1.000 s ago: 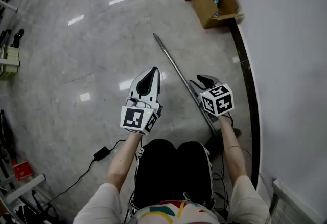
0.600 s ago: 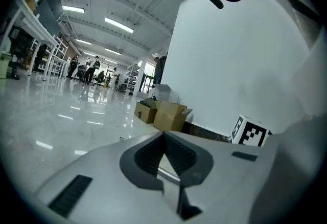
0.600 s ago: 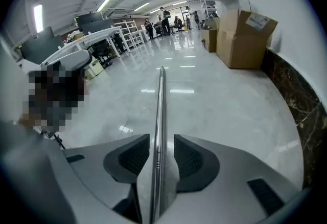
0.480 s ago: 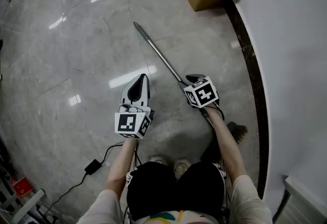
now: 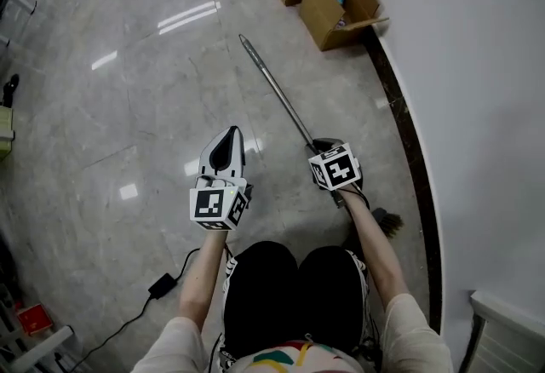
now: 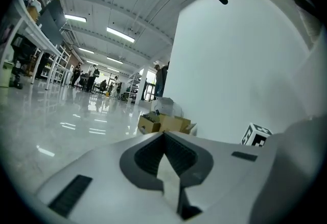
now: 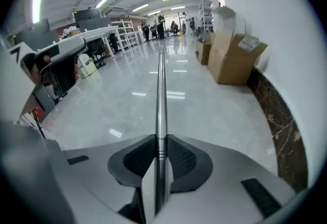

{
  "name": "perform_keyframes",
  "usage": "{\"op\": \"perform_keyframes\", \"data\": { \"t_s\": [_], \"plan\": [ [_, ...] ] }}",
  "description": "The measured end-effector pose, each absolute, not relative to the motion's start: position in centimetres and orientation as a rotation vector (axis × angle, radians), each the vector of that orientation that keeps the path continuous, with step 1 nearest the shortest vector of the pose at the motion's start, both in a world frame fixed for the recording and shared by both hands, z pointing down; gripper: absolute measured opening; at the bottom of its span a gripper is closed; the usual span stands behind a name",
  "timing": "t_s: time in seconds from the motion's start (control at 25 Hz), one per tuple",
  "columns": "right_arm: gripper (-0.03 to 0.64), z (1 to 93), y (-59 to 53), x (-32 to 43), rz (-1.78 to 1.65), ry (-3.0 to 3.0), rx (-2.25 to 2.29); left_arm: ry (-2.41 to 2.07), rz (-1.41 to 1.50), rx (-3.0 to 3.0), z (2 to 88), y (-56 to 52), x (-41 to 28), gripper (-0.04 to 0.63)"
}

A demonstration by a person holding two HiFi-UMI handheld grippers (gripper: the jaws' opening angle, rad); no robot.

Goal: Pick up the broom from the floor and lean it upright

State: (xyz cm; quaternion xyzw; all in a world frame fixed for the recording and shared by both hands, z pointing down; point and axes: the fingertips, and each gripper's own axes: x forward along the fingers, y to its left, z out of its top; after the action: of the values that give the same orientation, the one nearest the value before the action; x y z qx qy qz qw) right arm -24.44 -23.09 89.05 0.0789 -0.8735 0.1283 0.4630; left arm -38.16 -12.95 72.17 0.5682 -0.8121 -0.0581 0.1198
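Two grippers, one broom and two cardboard boxes show in the head view. The broom (image 5: 277, 90) lies on the pale floor (image 5: 128, 90). Its metal handle runs from a tip at 11 o'clock down to dark bristles (image 5: 387, 222) at 5 o'clock, near the wall (image 5: 477, 107). The right gripper (image 5: 322, 145) sits over the lower part of the handle. Most of the handle stretches away from it toward 11 o'clock, and the bristles lie near it at 4 o'clock. The left gripper (image 5: 228, 135) hovers at 9 o'clock of the right one, apart from the broom, with the handle passing at its 2 o'clock. The two cardboard boxes (image 5: 336, 1) stand at 12 o'clock against the wall, and one black adapter (image 5: 162, 284) on a cable lies at 7 o'clock. In the left gripper view the jaws are pressed together with nothing between them. The boxes (image 6: 163, 124) sit beyond their tip at 12 o'clock, and the right gripper's marker cube (image 6: 255, 135) shows at 3 o'clock. In the right gripper view the handle (image 7: 161, 95) runs straight toward 12 o'clock from between the jaws. They are closing on it, and both pads (image 7: 138, 159) touch its sides. The two boxes (image 7: 235, 59) stand at 1 o'clock.
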Motion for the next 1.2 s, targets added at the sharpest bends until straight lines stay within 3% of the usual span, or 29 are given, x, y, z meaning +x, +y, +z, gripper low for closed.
{"op": "perform_keyframes", "data": {
  "t_s": [0.28,0.56,0.84,1.2],
  "plan": [
    [0.086,71.5,-30.8,-23.9,0.267,-2.467,0.554,-2.382,-0.240,1.859,60.7,-17.8,-36.9,0.046],
    [0.083,59.0,-36.7,-13.5,0.336,-2.610,1.167,-2.180,-0.286,2.205,54.2,-23.6,-28.6,0.046],
    [0.081,55.0,-38.8,-2.1,0.387,-2.450,1.849,-2.037,-0.335,2.394,51.2,-25.2,-21.2,0.046],
    [0.081,54.0,-38.5,1.0,0.381,-2.352,2.074,-1.957,-0.328,2.451,50.3,-26.1,-17.1,0.046]
  ]
}}
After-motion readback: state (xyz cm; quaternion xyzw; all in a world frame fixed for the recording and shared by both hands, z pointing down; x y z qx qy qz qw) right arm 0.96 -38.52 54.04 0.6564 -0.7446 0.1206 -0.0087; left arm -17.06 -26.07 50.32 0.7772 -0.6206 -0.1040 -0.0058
